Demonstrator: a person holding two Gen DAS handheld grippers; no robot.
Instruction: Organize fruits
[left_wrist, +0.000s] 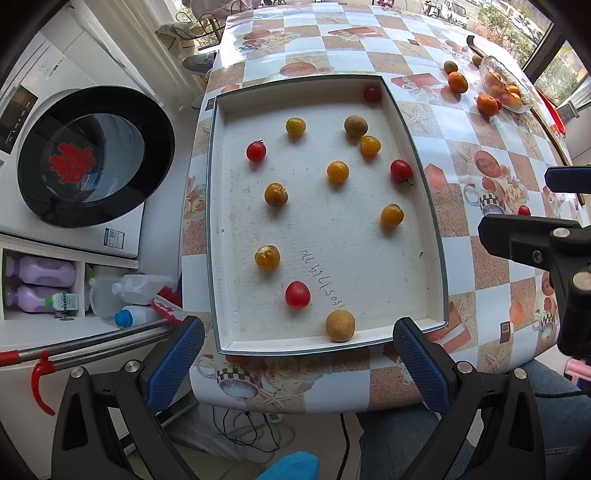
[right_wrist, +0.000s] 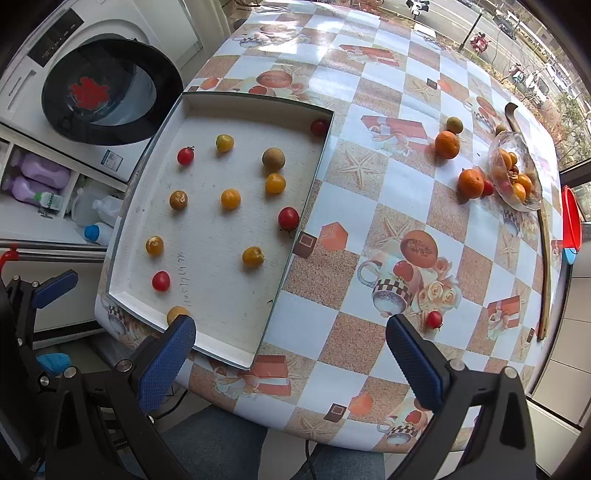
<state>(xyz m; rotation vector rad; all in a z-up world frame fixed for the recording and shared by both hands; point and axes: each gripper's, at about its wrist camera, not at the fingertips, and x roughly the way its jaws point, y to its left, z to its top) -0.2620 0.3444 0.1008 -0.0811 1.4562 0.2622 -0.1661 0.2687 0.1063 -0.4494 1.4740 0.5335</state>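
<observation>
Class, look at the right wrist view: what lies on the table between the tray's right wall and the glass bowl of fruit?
Two oranges and a small greenish fruit, near the glass bowl; beside the tray, bare tablecloth.

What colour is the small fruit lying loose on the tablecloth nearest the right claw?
Red; the small fruit shows best in the right wrist view.

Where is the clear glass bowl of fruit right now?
The clear glass bowl sits at the table's far right, seen from the right wrist view, well away from the shallow white tray, with two round oranges just to its left.
</observation>
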